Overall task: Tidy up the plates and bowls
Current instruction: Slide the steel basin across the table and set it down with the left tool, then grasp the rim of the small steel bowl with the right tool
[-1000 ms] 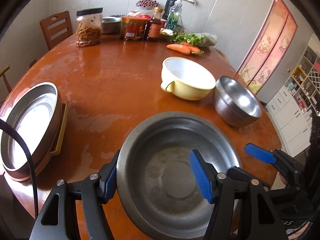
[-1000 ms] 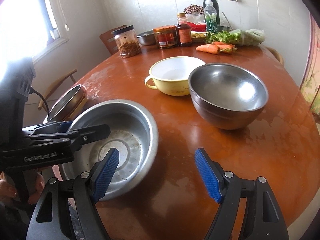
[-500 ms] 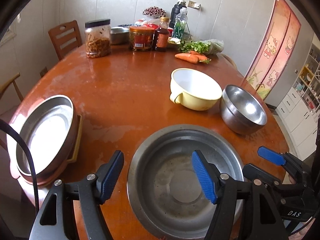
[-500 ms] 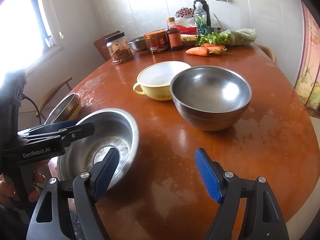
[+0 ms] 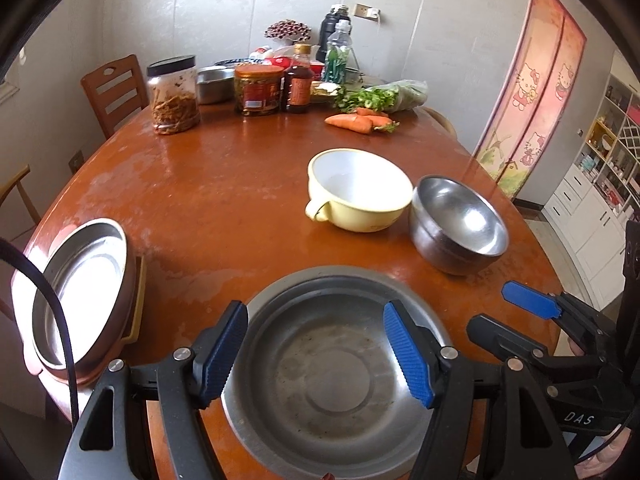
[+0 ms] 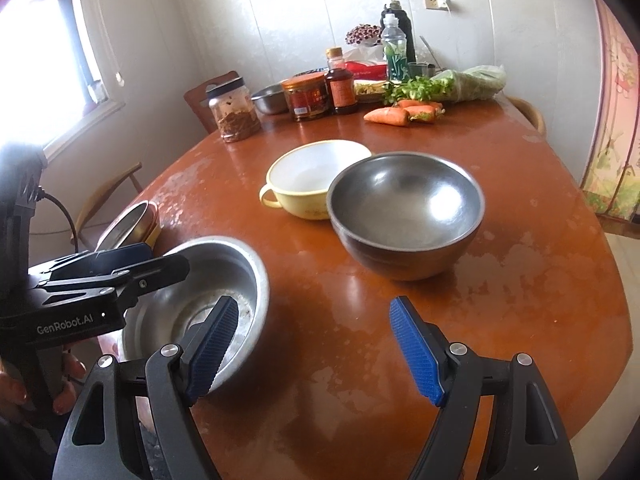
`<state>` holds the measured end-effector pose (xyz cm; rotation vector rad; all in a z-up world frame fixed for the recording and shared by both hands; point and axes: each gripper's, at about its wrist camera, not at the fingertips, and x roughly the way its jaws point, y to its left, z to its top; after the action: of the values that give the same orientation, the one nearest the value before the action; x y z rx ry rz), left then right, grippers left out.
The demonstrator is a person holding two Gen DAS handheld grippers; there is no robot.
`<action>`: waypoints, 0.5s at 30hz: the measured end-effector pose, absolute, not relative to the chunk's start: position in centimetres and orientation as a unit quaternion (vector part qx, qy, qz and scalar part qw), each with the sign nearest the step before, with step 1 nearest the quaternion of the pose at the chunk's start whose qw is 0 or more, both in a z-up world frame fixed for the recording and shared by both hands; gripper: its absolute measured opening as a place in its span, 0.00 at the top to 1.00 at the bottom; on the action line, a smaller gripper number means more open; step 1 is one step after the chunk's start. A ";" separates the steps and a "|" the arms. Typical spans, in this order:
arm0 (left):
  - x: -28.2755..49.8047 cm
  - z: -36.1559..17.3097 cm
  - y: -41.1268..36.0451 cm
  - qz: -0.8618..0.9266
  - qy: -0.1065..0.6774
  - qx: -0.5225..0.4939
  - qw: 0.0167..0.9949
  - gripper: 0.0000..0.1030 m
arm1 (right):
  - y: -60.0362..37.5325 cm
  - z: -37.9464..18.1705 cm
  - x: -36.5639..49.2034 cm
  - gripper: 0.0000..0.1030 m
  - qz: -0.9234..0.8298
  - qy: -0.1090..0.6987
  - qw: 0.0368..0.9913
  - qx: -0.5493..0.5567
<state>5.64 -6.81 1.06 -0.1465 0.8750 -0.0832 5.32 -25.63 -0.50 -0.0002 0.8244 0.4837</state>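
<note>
A wide, shallow steel basin [image 5: 332, 376] [image 6: 224, 280] rests on the round brown table [image 5: 224, 208] at its near edge. My left gripper [image 5: 316, 354] [image 6: 140, 268] hovers open just above the basin; its pads press on nothing. My right gripper [image 6: 314, 354] [image 5: 516, 320] stands open over bare table to the right of the basin, with nothing between its fingers. Beyond it a deep steel bowl [image 6: 404, 212] [image 5: 460, 224] sits touching a yellow bowl with a handle [image 6: 308, 178] [image 5: 360, 192]. A steel plate [image 5: 84, 292] [image 6: 128, 224] lies on a stack of a brown dish and a yellow tray at the left edge.
Jars [image 5: 174, 96], bottles [image 5: 298, 80], a small steel bowl [image 5: 214, 84], carrots [image 5: 356, 122] and greens [image 5: 380, 98] crowd the table's far side. Wooden chairs [image 5: 114, 88] stand at the back left. A hand [image 6: 60, 376] holds the left gripper off the table's near left edge.
The left gripper's jaws widened slightly, and it rose and drew back from the basin, whose rim no longer lies against the left pad. The right gripper drifted slightly right; the basin stays put.
</note>
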 end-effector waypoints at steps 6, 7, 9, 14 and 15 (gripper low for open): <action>6.7 1.8 -7.8 -0.051 0.423 -0.067 0.902 0.32 | -26.5 0.5 6.4 0.22 0.217 0.389 0.895 0.003; 6.9 1.9 -8.0 -0.052 0.424 -0.065 0.902 0.32 | -26.8 0.7 6.7 0.22 0.213 0.387 0.897 0.005; 7.4 2.2 -8.5 -0.058 0.423 -0.063 0.902 0.32 | -27.2 1.1 7.2 0.22 0.204 0.383 0.901 0.006; 8.9 2.7 -9.6 -0.065 0.428 -0.061 0.899 0.32 | -28.8 2.0 8.6 0.22 0.177 0.374 0.910 0.016; 9.1 2.7 -9.9 -0.067 0.429 -0.060 0.899 0.32 | -29.2 2.1 9.0 0.22 0.171 0.372 0.912 0.019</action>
<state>9.14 -9.87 2.72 -0.1251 0.8874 -0.1389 8.98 -29.16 2.10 0.0396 0.7673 0.3518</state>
